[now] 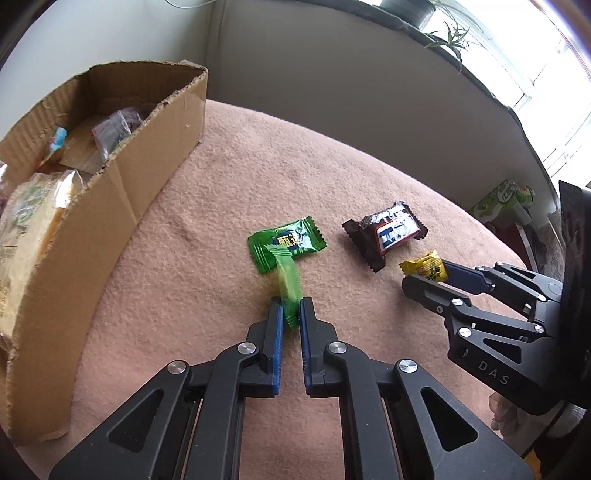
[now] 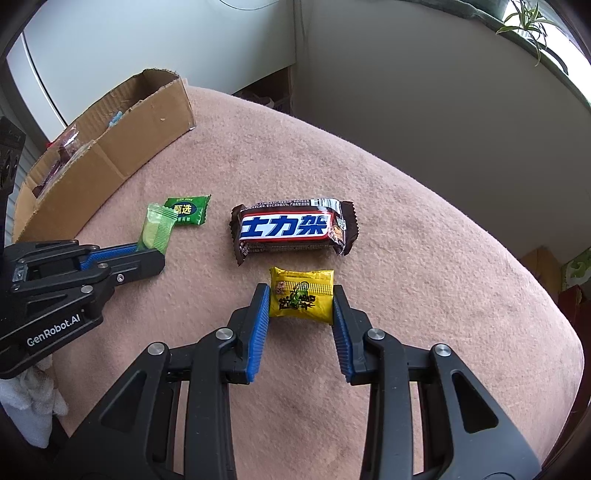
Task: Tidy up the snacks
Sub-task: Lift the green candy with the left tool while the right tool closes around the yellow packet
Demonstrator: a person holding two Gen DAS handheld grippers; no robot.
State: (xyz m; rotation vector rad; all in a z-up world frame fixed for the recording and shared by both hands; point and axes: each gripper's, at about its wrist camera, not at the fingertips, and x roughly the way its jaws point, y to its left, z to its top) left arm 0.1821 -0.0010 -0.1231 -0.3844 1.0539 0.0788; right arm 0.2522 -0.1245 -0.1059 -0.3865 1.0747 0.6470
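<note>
My left gripper [image 1: 291,308] is shut on a light green candy packet [image 1: 289,284], seen also in the right wrist view [image 2: 155,230], held over the pink cloth. A dark green candy [image 1: 286,243] lies just beyond it. My right gripper [image 2: 301,301] is shut on a yellow snack packet [image 2: 301,299], which also shows in the left wrist view [image 1: 424,268]. A brown chocolate bar [image 2: 295,229] lies flat just past the yellow packet. A cardboard box [image 1: 122,192] with several snacks inside stands at the left.
The pink cloth [image 2: 406,258] covers a rounded tabletop that drops off at the right and far edges. A white wall and a sill with plants [image 1: 448,35] are behind. A green carton [image 1: 506,201] stands beyond the table's right edge.
</note>
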